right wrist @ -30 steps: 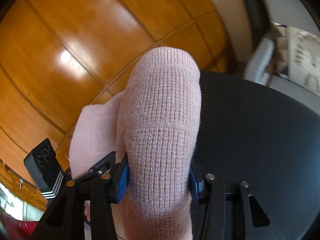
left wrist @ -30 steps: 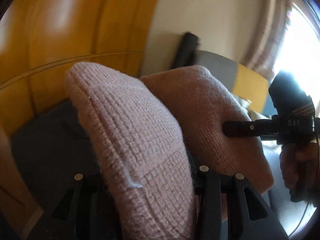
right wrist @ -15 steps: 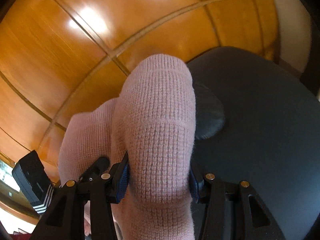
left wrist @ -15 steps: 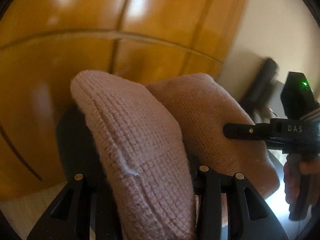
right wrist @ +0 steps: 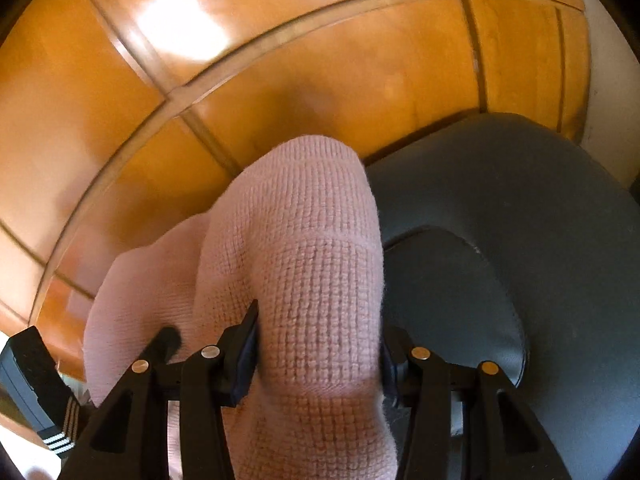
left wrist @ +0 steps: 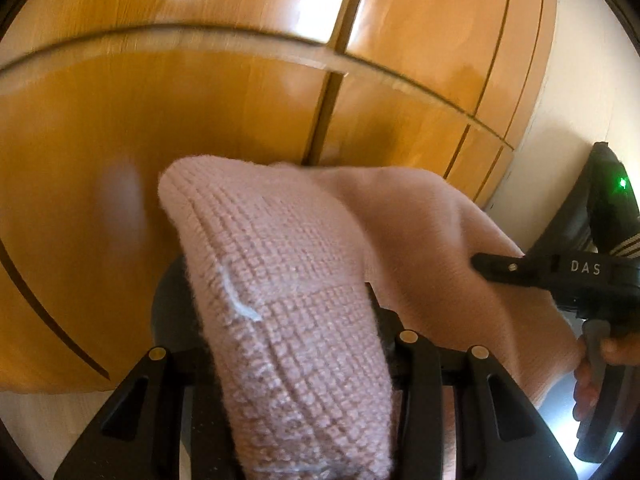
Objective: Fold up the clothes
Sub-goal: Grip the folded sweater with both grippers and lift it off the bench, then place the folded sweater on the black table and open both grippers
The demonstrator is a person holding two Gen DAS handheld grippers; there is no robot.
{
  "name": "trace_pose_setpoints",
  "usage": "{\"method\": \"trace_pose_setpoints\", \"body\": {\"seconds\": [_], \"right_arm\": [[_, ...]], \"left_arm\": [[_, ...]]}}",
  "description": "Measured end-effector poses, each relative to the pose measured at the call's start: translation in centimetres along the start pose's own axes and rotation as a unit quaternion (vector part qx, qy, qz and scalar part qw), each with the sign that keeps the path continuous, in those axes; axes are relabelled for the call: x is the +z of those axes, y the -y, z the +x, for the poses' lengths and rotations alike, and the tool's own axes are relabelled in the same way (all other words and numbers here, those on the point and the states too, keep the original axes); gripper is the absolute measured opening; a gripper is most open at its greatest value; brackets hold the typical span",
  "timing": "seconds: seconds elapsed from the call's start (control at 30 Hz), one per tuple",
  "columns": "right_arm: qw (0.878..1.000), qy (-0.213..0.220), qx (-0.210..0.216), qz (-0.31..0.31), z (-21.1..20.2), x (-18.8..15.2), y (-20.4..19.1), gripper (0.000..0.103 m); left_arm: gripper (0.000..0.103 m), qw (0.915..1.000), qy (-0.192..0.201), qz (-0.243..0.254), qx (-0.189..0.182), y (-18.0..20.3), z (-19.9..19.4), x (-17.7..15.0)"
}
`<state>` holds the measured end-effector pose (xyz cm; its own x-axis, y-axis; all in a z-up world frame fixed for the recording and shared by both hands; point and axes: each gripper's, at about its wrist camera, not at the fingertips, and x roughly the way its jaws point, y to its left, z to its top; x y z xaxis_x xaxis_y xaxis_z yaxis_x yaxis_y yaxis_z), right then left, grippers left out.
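Above the chair (right wrist: 520, 200), both grippers — angled down, apparently — clamp the sweater (right wrist: 312, 280).

Looks like a room in a home from where I'm standing. Glossy orange-brown wooden wardrobe doors (left wrist: 240, 120) with panel seams fill most of both my views, a plain cream wall (left wrist: 576, 80) runs beside them, and a dark grey padded chair seat (right wrist: 520, 240) sits right below, in front of the doors.

Hidden under the pink knit sweater (left wrist: 288, 300): left tool (left wrist: 288, 360) pads. Cut off at the bottom edge: sweater's lower part. Blurred: wooden cabinet doors (right wrist: 280, 80). Partly covered: grey seat (right wrist: 500, 260).
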<state>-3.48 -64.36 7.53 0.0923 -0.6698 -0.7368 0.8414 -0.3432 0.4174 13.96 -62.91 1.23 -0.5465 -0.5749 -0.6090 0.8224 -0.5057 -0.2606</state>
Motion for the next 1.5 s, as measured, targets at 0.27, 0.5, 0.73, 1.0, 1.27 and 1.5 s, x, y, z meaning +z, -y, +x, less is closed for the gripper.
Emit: {"method": "trace_pose_setpoints", "body": {"seconds": [0.27, 0.5, 0.73, 1.0, 1.27, 1.5], "right_arm": [[1.0, 0.008, 0.007, 0.015, 0.9, -0.4, 1.7, 0.055], [0.998, 0.05, -0.025, 0.022, -3.9, -0.5, 1.6, 0.057], [0.994, 0.07, -0.029, -0.079, -9.7, -5.4, -2.5, 0.053], [0.988, 0.004, -0.101, -0.113, -5.6, -7.7, -3.4, 0.049], [0.991, 0.032, -0.09, -0.097, -9.7, -11.8, -6.1, 0.052], [0.992, 0.055, -0.091, -0.064, -11.7, -15.5, -8.1, 0.052]], "left_arm": [[0.046, 0.9994, -0.009, -0.003, -0.033, -1.5, 0.4, -0.5], [0.053, 0.9978, -0.001, -0.058, -0.032, -3.9, -4.0, -0.4], [0.053, 0.9911, 0.128, 0.021, 0.028, -0.5, -13.7, -5.0], [0.055, 0.9887, 0.012, 0.134, 0.065, 2.3, -8.4, -8.3], [0.056, 0.9872, 0.017, 0.122, 0.102, 3.5, -15.1, -9.4], [0.077, 0.9894, 0.019, 0.074, 0.124, 5.0, -20.2, -9.6]]}}
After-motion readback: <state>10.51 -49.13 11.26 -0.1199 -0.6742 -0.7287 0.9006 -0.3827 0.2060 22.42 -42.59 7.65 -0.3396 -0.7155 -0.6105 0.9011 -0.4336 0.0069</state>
